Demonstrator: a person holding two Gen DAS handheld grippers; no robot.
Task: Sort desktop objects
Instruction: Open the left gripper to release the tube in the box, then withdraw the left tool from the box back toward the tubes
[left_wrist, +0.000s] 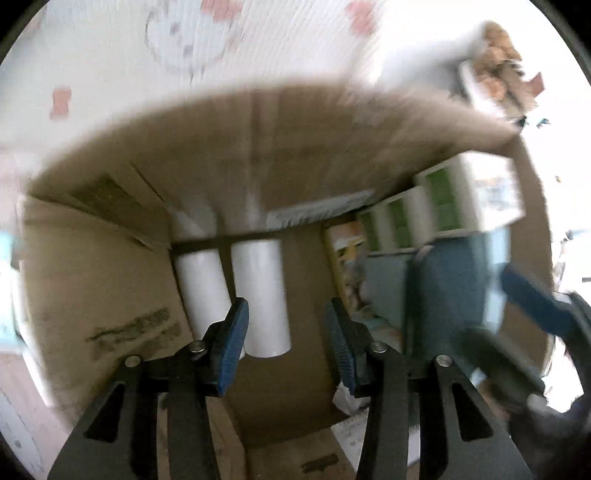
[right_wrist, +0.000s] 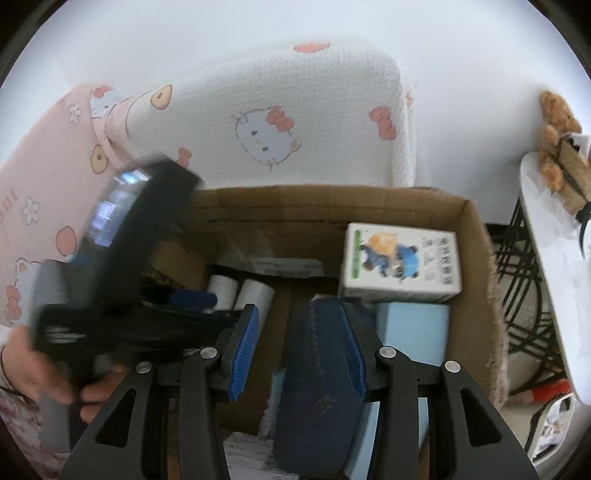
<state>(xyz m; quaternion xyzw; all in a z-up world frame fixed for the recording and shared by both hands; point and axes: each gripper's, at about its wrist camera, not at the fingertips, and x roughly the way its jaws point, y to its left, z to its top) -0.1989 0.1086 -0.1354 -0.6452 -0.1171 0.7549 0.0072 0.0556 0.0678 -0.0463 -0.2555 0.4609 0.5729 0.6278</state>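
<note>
Cardboard box (right_wrist: 476, 258) held the sorted rolls (left_wrist: 258, 295) and cartons as I hovered both hand-held grippers, left (left_wrist: 282, 350) and right (right_wrist: 299, 350), spread open and empty above it.

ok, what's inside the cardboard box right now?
In the cardboard box: two white rolls, a white carton with cartoon print, a light blue box and a dark blue case. The left gripper and the case hide whatever lies beneath them.
</note>
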